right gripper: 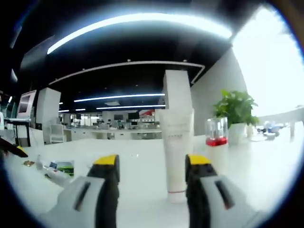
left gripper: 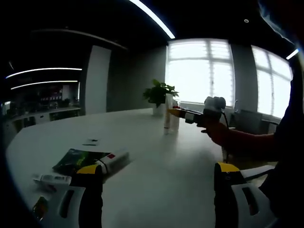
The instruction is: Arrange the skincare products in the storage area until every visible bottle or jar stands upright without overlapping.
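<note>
A tall white tube (right gripper: 176,142) stands upright on its cap on the white table (right gripper: 266,166), between the tips of my right gripper (right gripper: 153,161). The jaws are open; the tube is close to the right one and well apart from the left. Beside it stands a small clear bottle with a red band (right gripper: 216,134). In the left gripper view the right gripper (left gripper: 176,113), held in a hand, reaches the standing tubes (left gripper: 168,114). My left gripper (left gripper: 158,168) is wide open and holds nothing. A white tube (left gripper: 115,159) lies flat near its left jaw.
A green packet (left gripper: 76,160) and a small white item (left gripper: 52,179) lie at the table's near left, with tiny pieces (left gripper: 90,141) beyond. A potted plant (left gripper: 159,95) stands behind the upright tubes by the windows. The person's arm (left gripper: 247,142) crosses from the right.
</note>
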The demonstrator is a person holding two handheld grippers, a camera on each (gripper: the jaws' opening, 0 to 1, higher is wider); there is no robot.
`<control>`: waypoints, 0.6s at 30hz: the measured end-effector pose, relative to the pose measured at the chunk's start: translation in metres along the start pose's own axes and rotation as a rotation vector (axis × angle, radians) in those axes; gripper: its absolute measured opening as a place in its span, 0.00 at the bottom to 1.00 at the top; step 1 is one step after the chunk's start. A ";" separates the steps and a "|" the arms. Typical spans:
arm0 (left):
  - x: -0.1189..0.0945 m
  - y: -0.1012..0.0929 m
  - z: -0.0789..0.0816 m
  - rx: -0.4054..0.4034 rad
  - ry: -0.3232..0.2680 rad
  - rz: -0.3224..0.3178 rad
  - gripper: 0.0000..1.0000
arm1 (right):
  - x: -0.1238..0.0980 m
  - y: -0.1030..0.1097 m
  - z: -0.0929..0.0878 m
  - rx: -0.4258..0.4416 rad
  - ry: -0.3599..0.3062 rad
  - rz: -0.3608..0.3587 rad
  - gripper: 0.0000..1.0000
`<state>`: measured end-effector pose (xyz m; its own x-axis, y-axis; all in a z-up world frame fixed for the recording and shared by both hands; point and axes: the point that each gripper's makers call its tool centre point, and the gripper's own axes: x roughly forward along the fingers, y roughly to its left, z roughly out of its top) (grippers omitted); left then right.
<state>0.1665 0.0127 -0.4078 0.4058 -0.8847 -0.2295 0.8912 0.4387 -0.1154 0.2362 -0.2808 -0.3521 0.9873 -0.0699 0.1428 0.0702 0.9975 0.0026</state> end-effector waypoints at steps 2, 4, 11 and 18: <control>0.000 0.000 -0.001 -0.002 0.001 0.000 1.00 | -0.005 0.004 -0.002 0.003 0.004 0.019 0.57; 0.000 0.000 0.000 -0.003 0.000 0.000 1.00 | -0.009 0.007 -0.004 0.004 0.008 0.030 0.61; 0.002 -0.001 0.001 -0.005 0.002 -0.001 1.00 | -0.016 0.011 -0.006 0.021 0.009 0.053 0.70; 0.004 0.000 0.003 -0.006 0.003 0.005 1.00 | -0.015 0.015 -0.007 0.016 -0.008 0.088 0.78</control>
<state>0.1681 0.0088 -0.4060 0.4099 -0.8818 -0.2332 0.8878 0.4443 -0.1198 0.2232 -0.2652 -0.3616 0.9884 0.0179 0.1510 -0.0190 0.9998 0.0060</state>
